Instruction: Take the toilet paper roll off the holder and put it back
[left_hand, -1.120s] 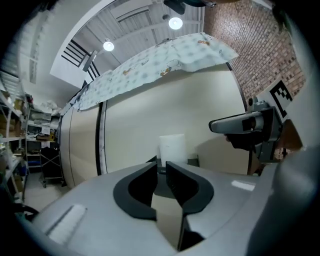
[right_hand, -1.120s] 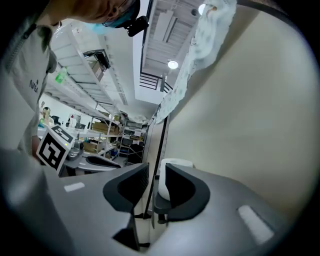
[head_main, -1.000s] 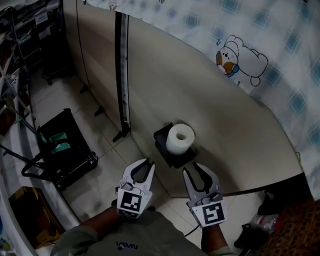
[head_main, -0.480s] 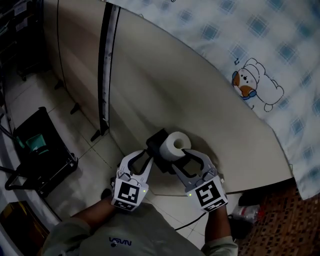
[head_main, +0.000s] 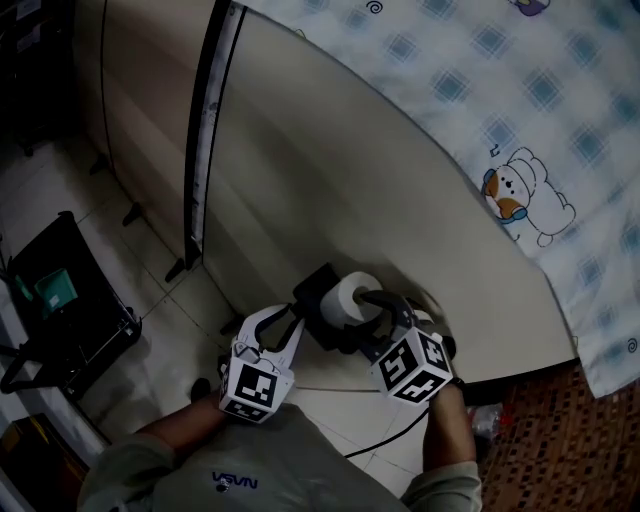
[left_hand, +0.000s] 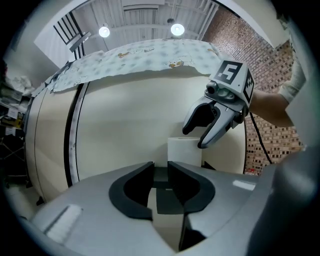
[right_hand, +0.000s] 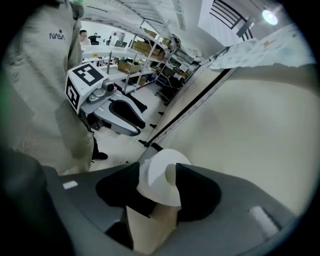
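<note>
A white toilet paper roll (head_main: 345, 297) sits on a black holder (head_main: 318, 283) fixed to a beige wall panel. My right gripper (head_main: 375, 300) has turned sideways and reaches over the roll; its jaws are opening. In the right gripper view the roll (right_hand: 160, 185) lies between the two dark jaws of that gripper (right_hand: 159, 169), whose grip looks loose. My left gripper (head_main: 283, 322) hangs just below and left of the holder, jaws a narrow gap apart with nothing in them (left_hand: 160, 167). The left gripper view also shows the roll (left_hand: 184, 149) ahead and the right gripper (left_hand: 194, 138) above it.
A blue checked cloth with a cartoon bear (head_main: 520, 190) drapes over the panel's top. A black vertical strip (head_main: 200, 150) divides the panel. A black crate (head_main: 60, 300) stands on the tiled floor at left. Brick patterning (head_main: 560, 440) shows at lower right.
Both grippers moved up to the holder. The right gripper turned sideways, spread its jaws and came around the roll. The left gripper closed in below the holder.
</note>
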